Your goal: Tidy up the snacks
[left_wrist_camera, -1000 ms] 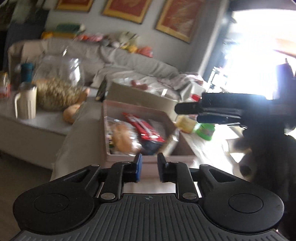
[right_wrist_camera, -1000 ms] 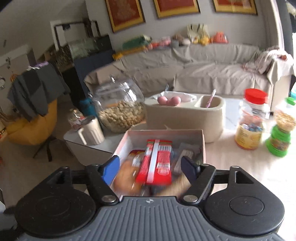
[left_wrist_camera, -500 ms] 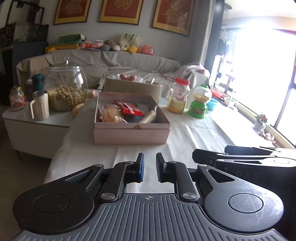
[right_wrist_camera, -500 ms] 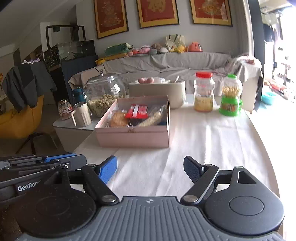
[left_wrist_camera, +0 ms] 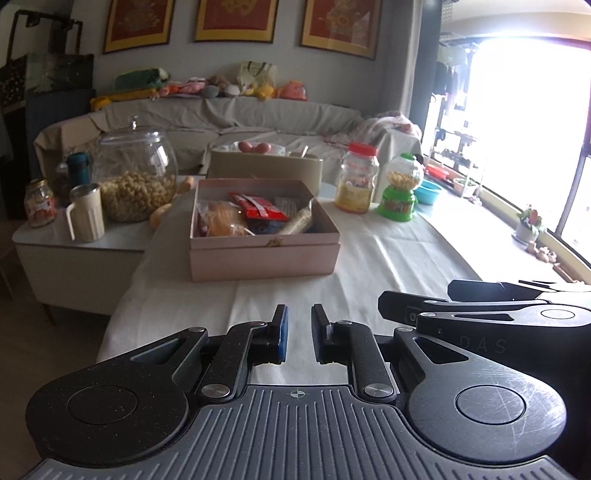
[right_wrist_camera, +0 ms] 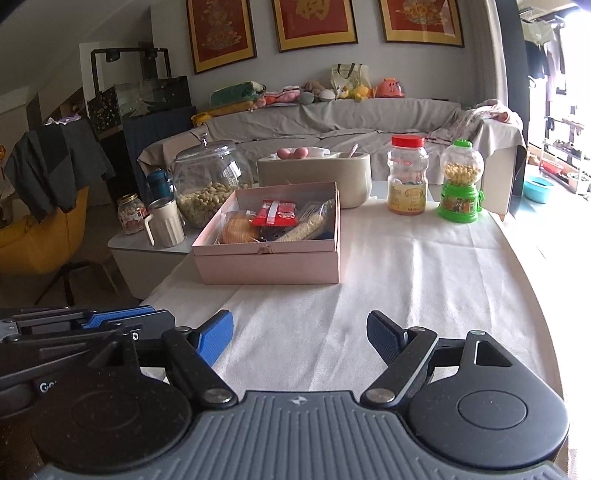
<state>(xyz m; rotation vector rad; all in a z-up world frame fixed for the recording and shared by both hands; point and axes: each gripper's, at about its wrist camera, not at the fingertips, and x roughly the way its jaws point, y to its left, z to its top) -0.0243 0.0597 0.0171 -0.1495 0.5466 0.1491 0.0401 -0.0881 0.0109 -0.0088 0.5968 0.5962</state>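
While over bare tablecloth (right_wrist_camera: 406, 280) — left gripper (left_wrist_camera: 298, 334) nearly closed, empty; right gripper (right_wrist_camera: 300, 334) wide open, empty.

We see a living room. A sofa (right_wrist_camera: 332, 122) under a grey cover lines the far wall, with soft toys (right_wrist_camera: 314, 92) along its back. Three framed pictures (right_wrist_camera: 314, 22) hang above it. At left, a dark jacket (right_wrist_camera: 48, 162) drapes over a yellow chair (right_wrist_camera: 37, 240). A fish tank (right_wrist_camera: 147, 96) stands behind. Bright windows (left_wrist_camera: 535, 129) fill the right side, a small potted plant (left_wrist_camera: 530, 223) on the sill.
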